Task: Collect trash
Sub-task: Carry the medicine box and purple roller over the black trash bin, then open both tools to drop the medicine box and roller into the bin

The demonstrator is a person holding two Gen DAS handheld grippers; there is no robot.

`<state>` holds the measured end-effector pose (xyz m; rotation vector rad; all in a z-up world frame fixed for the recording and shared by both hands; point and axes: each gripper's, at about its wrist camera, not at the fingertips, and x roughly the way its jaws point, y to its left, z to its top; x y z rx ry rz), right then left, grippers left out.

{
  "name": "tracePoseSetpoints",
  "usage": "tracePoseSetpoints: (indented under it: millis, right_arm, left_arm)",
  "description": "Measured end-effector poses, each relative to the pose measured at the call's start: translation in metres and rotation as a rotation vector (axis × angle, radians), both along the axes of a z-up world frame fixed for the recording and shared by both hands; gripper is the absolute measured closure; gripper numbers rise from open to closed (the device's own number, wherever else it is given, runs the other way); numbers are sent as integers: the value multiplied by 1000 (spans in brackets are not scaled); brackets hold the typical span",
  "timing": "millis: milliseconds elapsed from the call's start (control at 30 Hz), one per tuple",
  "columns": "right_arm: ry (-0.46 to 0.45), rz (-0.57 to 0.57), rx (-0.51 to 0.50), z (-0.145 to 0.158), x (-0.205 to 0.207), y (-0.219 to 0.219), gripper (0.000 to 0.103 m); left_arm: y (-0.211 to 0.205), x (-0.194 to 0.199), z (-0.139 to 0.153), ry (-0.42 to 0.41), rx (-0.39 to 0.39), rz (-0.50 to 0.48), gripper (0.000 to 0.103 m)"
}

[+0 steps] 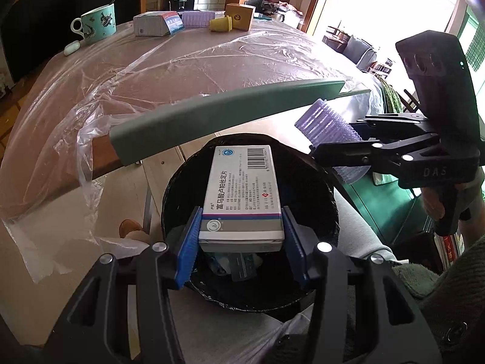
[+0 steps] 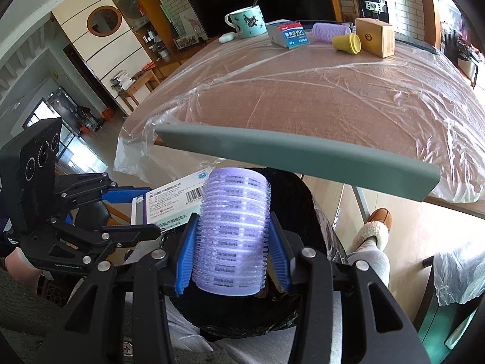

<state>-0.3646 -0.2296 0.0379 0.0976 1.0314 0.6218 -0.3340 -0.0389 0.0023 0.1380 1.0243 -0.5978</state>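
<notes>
My left gripper (image 1: 241, 239) is shut on a white medicine box (image 1: 242, 194) with a barcode, held over the open mouth of a black-lined trash bin (image 1: 327, 212). Some scraps lie at the bin's bottom. My right gripper (image 2: 232, 248) is shut on a purple hair roller (image 2: 233, 230), also above the bin (image 2: 306, 212). In the left wrist view the right gripper (image 1: 348, 154) with the roller (image 1: 327, 124) hangs at the bin's right rim. In the right wrist view the left gripper (image 2: 136, 209) and box (image 2: 175, 200) are to the left.
A grey-green chair back (image 1: 224, 115) spans just beyond the bin. Behind it a table (image 2: 303, 91) under clear plastic film carries a teal mug (image 2: 247, 22), a small box (image 2: 288, 36), another purple roller (image 2: 329, 32), a yellow cup (image 2: 347, 42) and a brown carton (image 2: 376, 36). A person's slippered foot (image 2: 376, 224) rests at right.
</notes>
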Motion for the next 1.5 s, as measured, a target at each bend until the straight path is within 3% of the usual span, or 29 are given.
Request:
tracePoseSetpoints:
  millis: [1500]
  right_arm:
    - [103, -5, -84, -54, 13, 9, 59]
  left_arm:
    - [-13, 33, -54, 59, 123, 9, 51]
